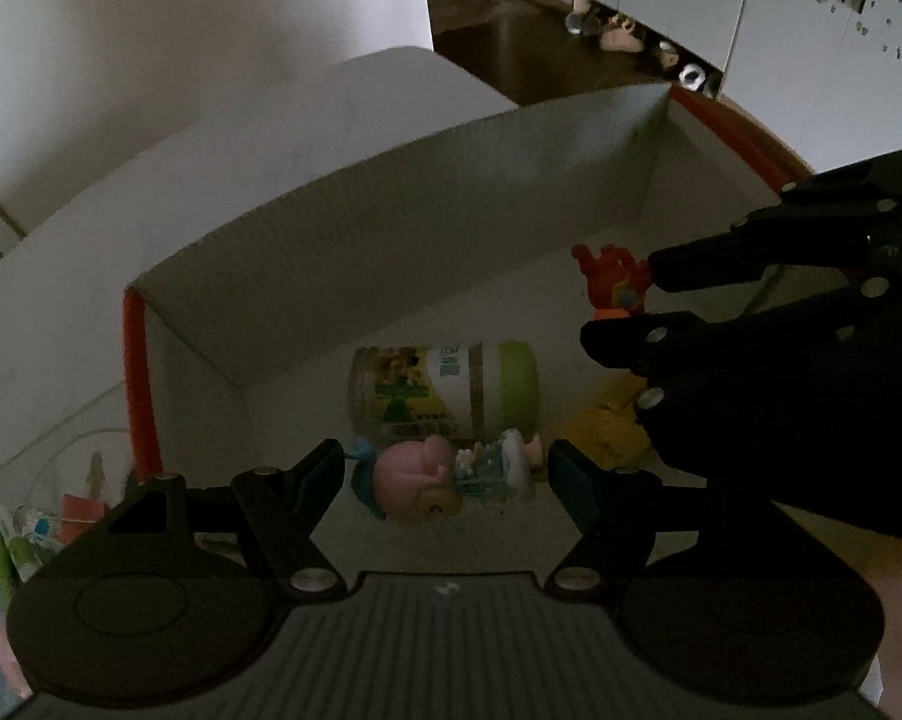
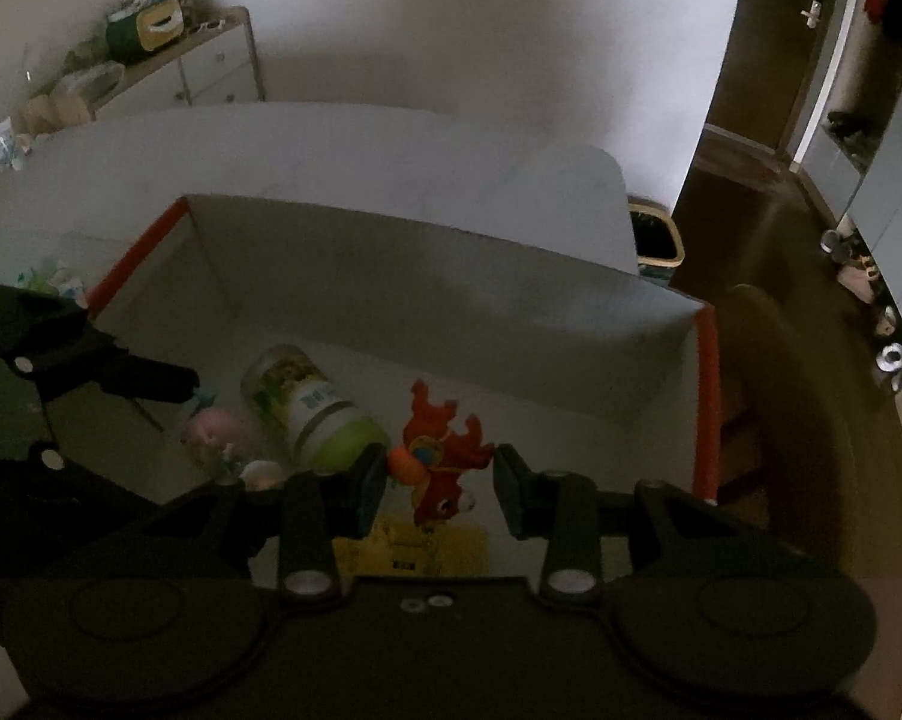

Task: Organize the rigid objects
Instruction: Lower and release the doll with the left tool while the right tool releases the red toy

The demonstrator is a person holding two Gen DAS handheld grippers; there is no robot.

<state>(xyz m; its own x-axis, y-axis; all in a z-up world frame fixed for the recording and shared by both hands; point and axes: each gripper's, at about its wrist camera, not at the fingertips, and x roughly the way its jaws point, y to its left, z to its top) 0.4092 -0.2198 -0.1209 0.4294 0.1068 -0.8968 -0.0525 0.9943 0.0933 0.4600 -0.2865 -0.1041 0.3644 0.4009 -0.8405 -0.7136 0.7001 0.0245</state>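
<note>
An open white cardboard box (image 1: 391, 192) with red edges holds several toys. My left gripper (image 1: 448, 474) is open over a pink doll figure (image 1: 427, 480) lying in the box; the doll also shows in the right wrist view (image 2: 217, 429). Behind the doll lies a jar with a green lid (image 1: 451, 387), also in the right wrist view (image 2: 313, 408). My right gripper (image 2: 439, 489) is open around a red and orange toy figure (image 2: 442, 456), not touching it. The red toy (image 1: 613, 276) and right gripper (image 1: 619, 312) show in the left wrist view. A yellow object (image 2: 415, 546) lies beneath.
The box (image 2: 451, 276) stands on a white table (image 2: 271, 144). A white chair back (image 2: 571, 198) and a bin (image 2: 655, 234) are behind it. A drawer unit with clutter (image 2: 211, 66) stands at far left. Shoes (image 1: 619, 36) lie on the dark floor.
</note>
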